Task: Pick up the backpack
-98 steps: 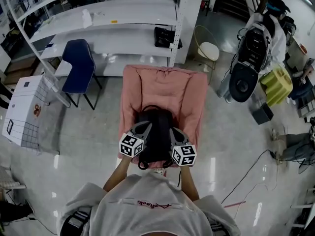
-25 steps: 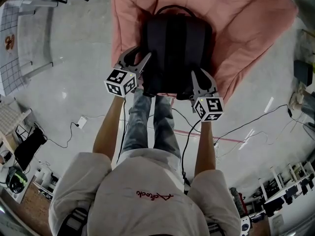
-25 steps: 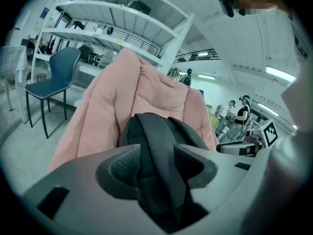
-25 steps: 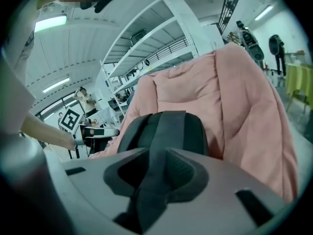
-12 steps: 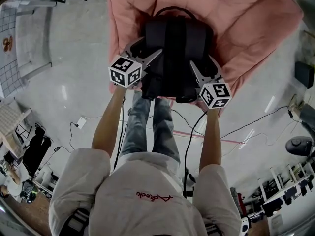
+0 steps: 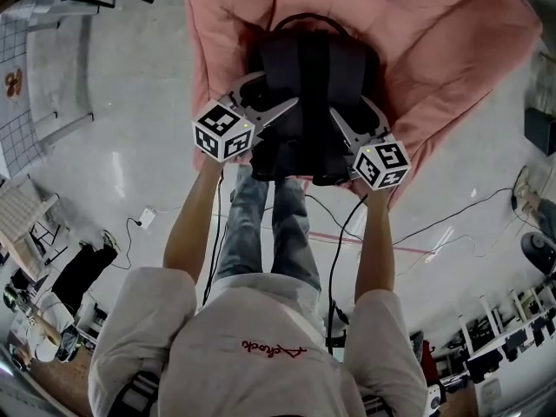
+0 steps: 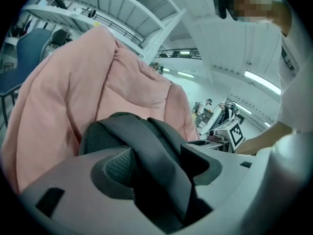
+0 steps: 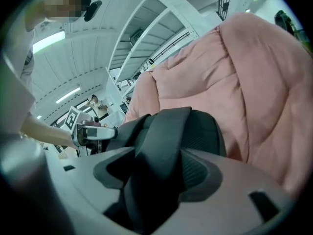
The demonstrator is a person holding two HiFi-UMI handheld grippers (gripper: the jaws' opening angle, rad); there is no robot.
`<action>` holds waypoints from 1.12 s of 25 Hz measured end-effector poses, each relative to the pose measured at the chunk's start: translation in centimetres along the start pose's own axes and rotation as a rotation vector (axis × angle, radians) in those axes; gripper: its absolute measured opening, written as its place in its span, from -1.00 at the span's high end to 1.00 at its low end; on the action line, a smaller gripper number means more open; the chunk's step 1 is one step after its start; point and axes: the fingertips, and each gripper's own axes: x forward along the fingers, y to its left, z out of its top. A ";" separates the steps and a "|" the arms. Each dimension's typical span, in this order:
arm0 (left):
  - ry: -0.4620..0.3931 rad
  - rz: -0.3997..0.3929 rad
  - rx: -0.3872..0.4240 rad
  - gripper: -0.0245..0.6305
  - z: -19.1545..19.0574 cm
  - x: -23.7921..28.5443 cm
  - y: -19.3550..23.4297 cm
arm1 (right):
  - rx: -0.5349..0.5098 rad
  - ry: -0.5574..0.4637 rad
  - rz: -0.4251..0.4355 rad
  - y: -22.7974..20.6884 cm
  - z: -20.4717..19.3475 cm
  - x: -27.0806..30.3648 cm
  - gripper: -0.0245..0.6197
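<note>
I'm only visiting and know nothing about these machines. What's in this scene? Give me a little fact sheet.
Who: a person with a claw in each hand
Object: black backpack
Resting on: pink beanbag
Left claw: open, jaws have just been opening, a strap lies between them
Right claw: open, jaws have just been opening, the other strap lies between them
Lifted: no, the backpack lies on the beanbag

— What is sitting on the glossy pale grey floor [image 6: 130,129]?
— A big pink quilted fabric lounge cushion [image 6: 452,50] is slumping there. Thin black cables [image 6: 439,221] are trailing near a red strip of tape [image 6: 391,245].
— And behind it?
— White metal shelving [image 7: 117,9] is standing beyond a dark blue chair [image 7: 24,53].
</note>
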 end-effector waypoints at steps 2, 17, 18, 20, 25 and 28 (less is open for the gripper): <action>-0.014 -0.043 -0.023 0.02 0.4 0.5 -0.7 | 0.009 -0.008 0.013 -0.1 0.0 -0.1 0.04; -0.020 -0.079 -0.043 0.15 4.2 6.2 -0.9 | 0.039 -0.001 0.094 -0.4 0.0 0.2 0.04; -0.013 -0.078 -0.049 0.20 4.2 6.3 -0.8 | 0.047 -0.004 0.094 -0.5 0.0 0.2 0.04; -0.035 -0.079 -0.047 0.30 4.3 6.2 -0.7 | 0.056 -0.007 0.091 -0.7 0.0 0.3 0.05; -0.144 -0.151 -0.093 0.51 4.5 3.5 -1.0 | 0.071 0.022 0.124 -0.8 -0.3 0.8 0.09; -0.147 -0.158 -0.105 0.56 3.9 2.6 -1.1 | 0.072 0.040 0.207 0.5 0.6 0.5 0.09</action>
